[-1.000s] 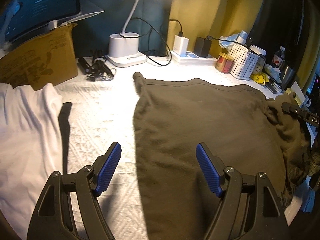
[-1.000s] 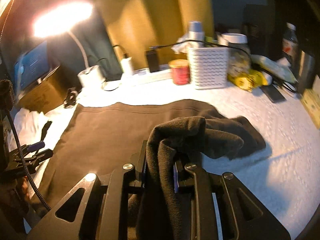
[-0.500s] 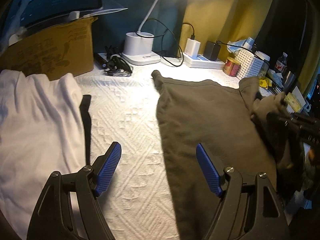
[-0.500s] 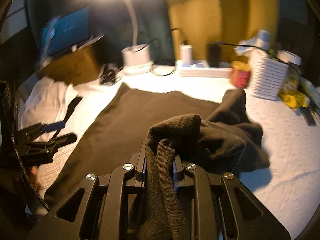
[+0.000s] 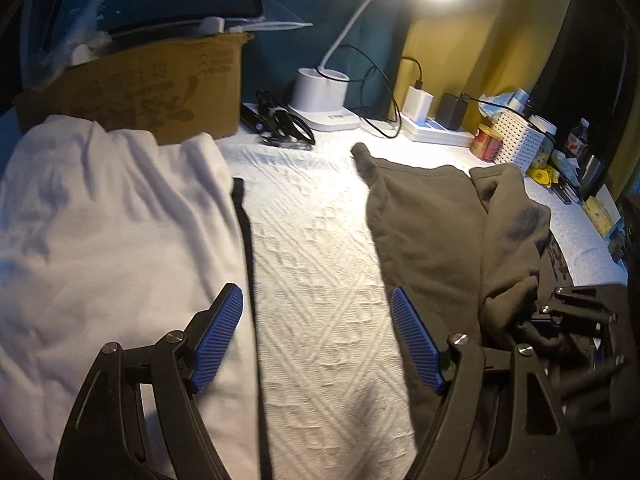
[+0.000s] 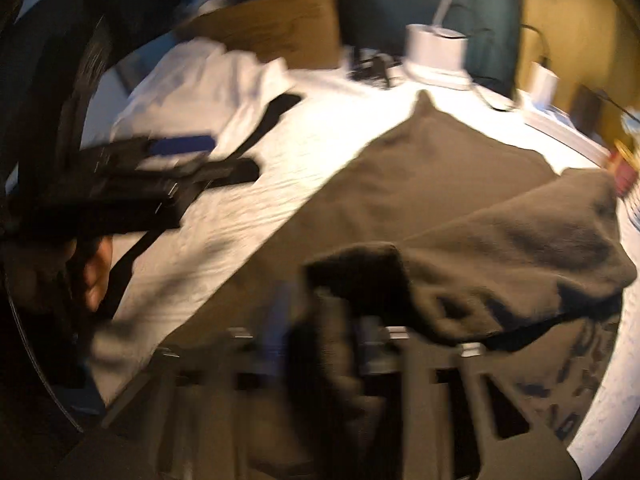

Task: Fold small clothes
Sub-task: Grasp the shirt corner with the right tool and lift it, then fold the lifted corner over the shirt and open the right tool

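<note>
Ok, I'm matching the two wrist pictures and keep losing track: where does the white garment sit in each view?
Left wrist: the white garment fills the left side, in front of the cardboard box.
Right wrist: the white garment lies upper left, blurred, beyond the left gripper.
Shared landmark: the white lamp base at the back, beyond the dark olive garment.

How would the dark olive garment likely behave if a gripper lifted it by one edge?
The dark olive garment would likely droop limply: its folded-over part already slumps in soft creases. It looks thick, so probably somewhat heavy for cloth. It may drag on the textured white table cover rather than slide.
</note>
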### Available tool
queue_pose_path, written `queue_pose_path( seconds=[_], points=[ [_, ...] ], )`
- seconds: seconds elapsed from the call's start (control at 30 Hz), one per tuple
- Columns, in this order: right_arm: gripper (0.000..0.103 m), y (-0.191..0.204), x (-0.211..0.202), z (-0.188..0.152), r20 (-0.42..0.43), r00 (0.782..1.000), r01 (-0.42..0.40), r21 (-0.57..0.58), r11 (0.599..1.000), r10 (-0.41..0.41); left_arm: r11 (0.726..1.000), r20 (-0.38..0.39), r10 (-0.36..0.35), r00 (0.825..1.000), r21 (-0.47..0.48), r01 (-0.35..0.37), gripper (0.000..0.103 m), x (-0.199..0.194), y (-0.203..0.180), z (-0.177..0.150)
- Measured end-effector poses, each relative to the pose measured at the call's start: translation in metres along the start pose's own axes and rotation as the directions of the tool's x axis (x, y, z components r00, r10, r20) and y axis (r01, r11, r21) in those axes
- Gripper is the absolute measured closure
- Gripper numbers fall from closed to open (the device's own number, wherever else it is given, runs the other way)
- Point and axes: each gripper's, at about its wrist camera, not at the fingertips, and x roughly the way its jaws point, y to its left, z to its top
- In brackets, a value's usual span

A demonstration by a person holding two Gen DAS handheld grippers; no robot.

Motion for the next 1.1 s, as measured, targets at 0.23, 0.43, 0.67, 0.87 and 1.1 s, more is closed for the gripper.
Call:
queue_pose_path(
  seconds=[0.23,0.43,0.67,0.87,1.1],
  points=[
    [0.041,0.026,-0.021,-0.01,0.053,0.997,-0.057,-0.07,0.996,0.061,0.998,0.025,0.054,0.998,0.012,-0.054,0.026,-0.014,0.007,0.008],
    [0.041,0.028,-0.054,-0.02,0.111,0.99,-0.073,-0.082,0.994,0.082,0.997,0.038,0.062,0.997,0.047,-0.063,0.026,-0.016,-0.012,0.018],
    [0.041,0.003,-0.089,-0.032,0.194,0.979,-0.058,-0.049,0.997,0.066,0.99,0.052,0.04,0.998,0.131,-0.046,0.026,-0.014,-0.058,0.035],
    [0.041,-0.051,-0.1,-0.052,0.218,0.975,0.028,0.071,0.997,-0.043,0.973,0.034,0.003,0.999,0.232,-0.011,0.026,-0.002,-0.11,0.045],
    [0.041,-0.126,-0.108,-0.086,0.209,0.966,0.102,0.246,0.964,-0.155,0.927,-0.028,-0.042,0.999,0.373,0.049,0.026,0.024,-0.177,0.049]
  ],
)
